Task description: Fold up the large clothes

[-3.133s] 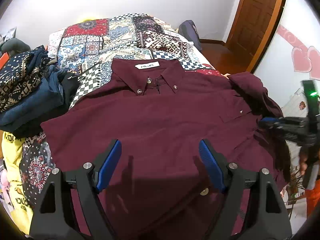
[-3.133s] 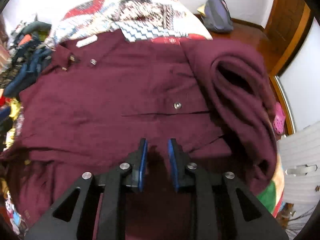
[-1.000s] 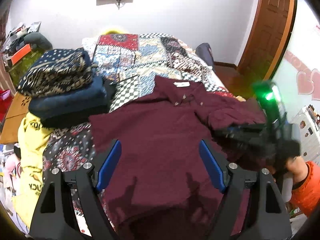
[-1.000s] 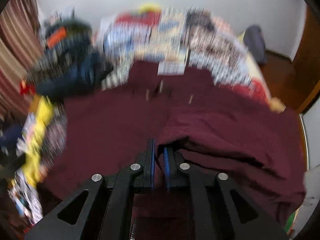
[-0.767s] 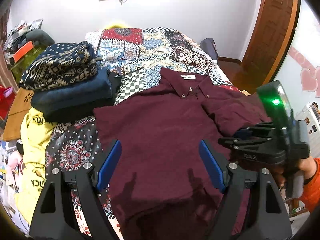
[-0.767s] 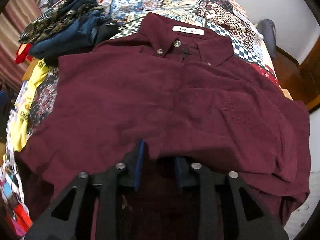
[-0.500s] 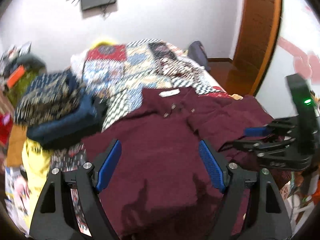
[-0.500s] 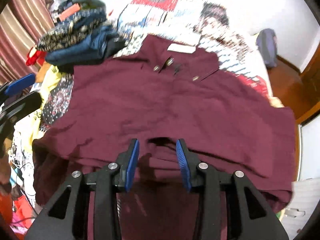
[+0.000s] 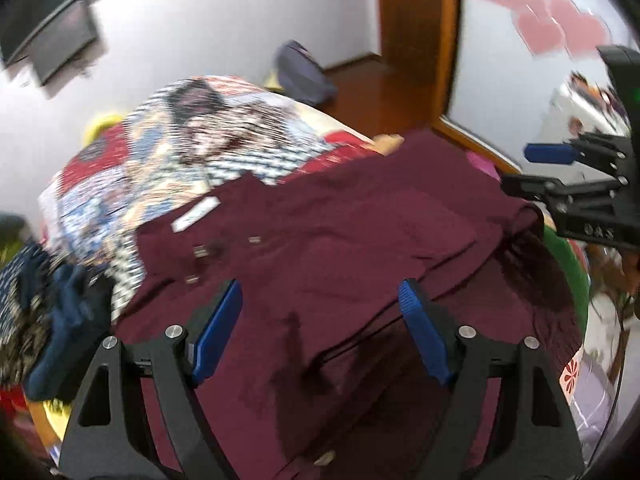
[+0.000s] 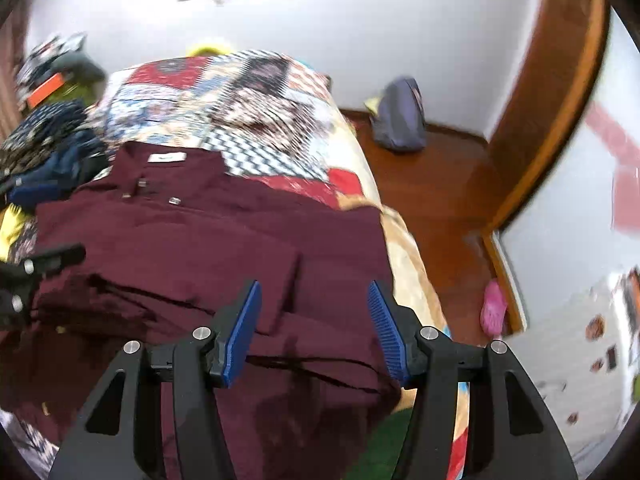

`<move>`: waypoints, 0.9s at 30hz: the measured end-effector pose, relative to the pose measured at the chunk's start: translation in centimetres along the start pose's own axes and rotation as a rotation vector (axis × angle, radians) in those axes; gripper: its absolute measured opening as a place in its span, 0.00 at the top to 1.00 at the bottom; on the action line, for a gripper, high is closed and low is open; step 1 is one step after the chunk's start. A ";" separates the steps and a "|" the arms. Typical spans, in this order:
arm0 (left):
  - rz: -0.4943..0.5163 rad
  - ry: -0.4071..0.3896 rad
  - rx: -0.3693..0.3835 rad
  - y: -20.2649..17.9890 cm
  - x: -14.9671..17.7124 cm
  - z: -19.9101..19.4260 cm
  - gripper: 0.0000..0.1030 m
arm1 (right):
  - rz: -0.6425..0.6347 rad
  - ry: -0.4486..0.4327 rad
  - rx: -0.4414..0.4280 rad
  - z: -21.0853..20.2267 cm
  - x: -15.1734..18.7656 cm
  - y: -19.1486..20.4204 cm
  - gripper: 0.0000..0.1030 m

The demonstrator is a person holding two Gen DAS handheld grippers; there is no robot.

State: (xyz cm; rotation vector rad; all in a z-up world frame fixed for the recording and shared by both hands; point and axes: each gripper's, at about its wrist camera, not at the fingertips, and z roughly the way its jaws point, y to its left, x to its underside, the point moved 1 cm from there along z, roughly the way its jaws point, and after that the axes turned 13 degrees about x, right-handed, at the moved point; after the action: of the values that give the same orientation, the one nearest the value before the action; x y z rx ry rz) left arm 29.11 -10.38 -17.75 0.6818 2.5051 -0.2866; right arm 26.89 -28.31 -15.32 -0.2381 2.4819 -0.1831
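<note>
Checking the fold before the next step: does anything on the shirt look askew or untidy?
Yes. The maroon shirt has its right side folded inward, but the layers lie in uneven ridges near the right gripper, not flat.

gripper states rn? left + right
Left gripper: open, empty, above the maroon shirt.
Right gripper: open, empty, above the shirt's right edge.

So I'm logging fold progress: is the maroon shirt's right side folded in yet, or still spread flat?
Folded in. The maroon shirt shows a doubled layer with a straight edge across its front.
</note>
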 end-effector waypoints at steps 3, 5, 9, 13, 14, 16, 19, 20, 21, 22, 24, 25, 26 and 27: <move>0.035 0.049 0.041 -1.3 -0.6 2.5 0.22 | 0.049 0.072 -0.005 2.8 0.8 -0.9 0.50; 0.056 0.092 0.047 -2.0 -0.9 4.5 0.22 | 0.075 0.127 -0.008 4.9 1.4 -1.2 0.50; 0.053 0.201 0.090 -2.5 -0.6 8.0 0.22 | 0.142 0.217 -0.049 7.7 3.6 -1.6 0.49; 0.048 0.261 0.110 -3.0 0.0 10.2 0.22 | 0.206 0.242 -0.076 8.5 5.0 -2.3 0.42; 0.049 0.268 0.108 -3.1 0.0 10.6 0.22 | 0.220 0.244 -0.083 8.5 5.2 -2.4 0.42; 0.049 0.275 0.107 -3.0 -0.2 10.9 0.22 | 0.231 0.246 -0.089 8.4 5.5 -2.6 0.39; 0.053 0.255 0.107 -3.0 -0.6 11.3 0.30 | 0.246 0.256 -0.102 8.8 5.7 -3.0 0.38; 0.055 0.247 0.122 -3.1 -0.6 11.3 0.44 | 0.255 0.261 -0.108 8.9 5.8 -3.1 0.38; 0.054 0.248 0.129 -3.0 -0.9 11.6 0.52 | 0.264 0.264 -0.112 9.1 5.9 -3.2 0.37; 0.042 0.242 0.131 -2.7 -1.1 11.6 0.63 | 0.270 0.266 -0.114 9.0 6.0 -3.2 0.37; 0.017 0.212 0.138 -2.1 -1.4 11.0 0.87 | 0.268 0.265 -0.112 9.2 6.0 -3.2 0.37; 0.006 0.199 0.136 -1.8 -1.5 10.7 0.90 | 0.263 0.264 -0.106 9.0 5.9 -3.1 0.37; -0.030 0.167 0.165 -1.2 -1.7 9.9 0.91 | 0.258 0.265 -0.101 9.0 5.9 -3.0 0.37; -0.086 0.137 0.220 -0.4 -2.0 8.8 0.91 | 0.253 0.265 -0.094 9.0 5.8 -2.9 0.37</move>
State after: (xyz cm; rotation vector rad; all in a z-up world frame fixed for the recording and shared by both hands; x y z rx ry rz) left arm 34.16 -14.37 -24.05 0.7008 2.6628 -0.5709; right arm 28.12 -33.05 -25.29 0.0672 2.7582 0.0097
